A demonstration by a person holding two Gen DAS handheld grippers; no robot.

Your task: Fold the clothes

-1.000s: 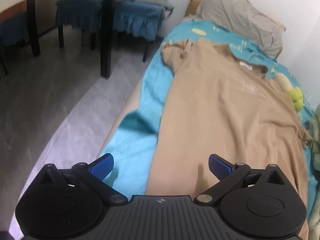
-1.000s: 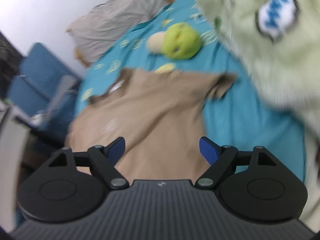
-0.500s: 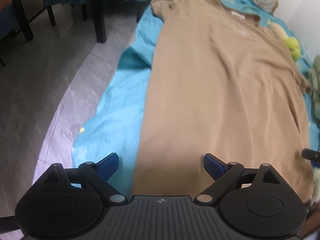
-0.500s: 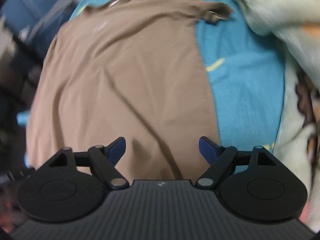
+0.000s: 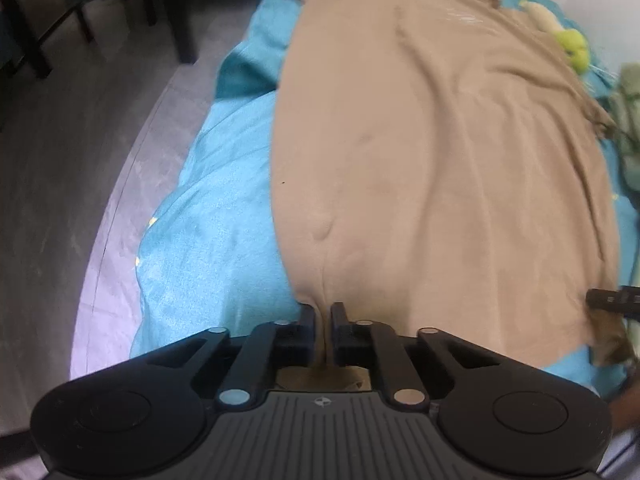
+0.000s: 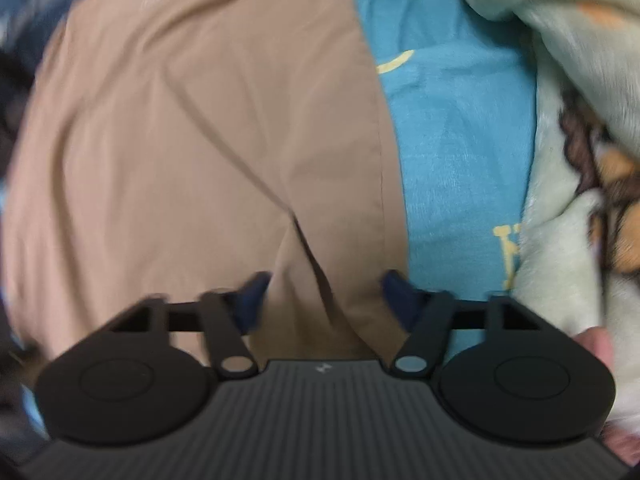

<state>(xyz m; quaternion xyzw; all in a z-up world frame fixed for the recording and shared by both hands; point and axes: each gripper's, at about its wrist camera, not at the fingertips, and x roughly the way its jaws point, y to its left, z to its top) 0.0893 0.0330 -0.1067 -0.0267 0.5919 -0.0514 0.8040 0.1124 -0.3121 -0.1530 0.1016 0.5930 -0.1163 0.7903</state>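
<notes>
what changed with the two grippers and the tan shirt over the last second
The left gripper dropped from above the bed to the near hem of the tan shirt and shut on it, pinching up a small ridge of cloth. The right gripper came down to the hem's other corner; its jaws straddle the fabric but remain open. The shirt still lies spread flat on the blue bedsheet.
</notes>
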